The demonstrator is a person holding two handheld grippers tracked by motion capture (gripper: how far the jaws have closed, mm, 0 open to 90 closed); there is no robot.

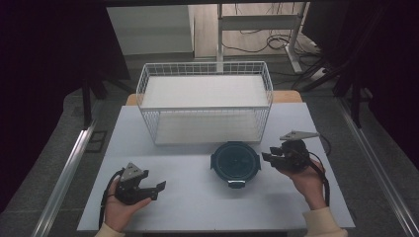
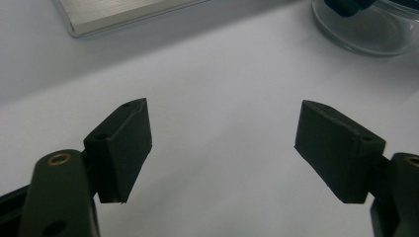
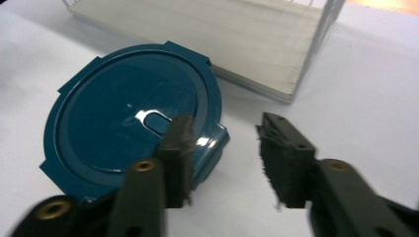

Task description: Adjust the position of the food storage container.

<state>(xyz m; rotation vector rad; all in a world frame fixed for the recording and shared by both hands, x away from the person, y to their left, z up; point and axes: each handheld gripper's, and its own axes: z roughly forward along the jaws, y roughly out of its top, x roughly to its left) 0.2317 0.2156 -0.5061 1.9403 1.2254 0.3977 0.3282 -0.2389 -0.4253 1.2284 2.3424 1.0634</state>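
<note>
While your right gripper (image 1: 273, 156) hovers just beside the round teal-lidded container (image 1: 235, 162), its jaws stand apart with nothing clamped between them; one jaw seems to overlap a lid latch (image 3: 210, 148), though blur hides any contact. The container sits on the table (image 1: 197, 207) in front of the wire basket (image 1: 205, 101), toward your left from those fingers. Your left gripper (image 1: 150, 190) rests well apart, jaws spread and empty, so the right hand is nearer.
</note>
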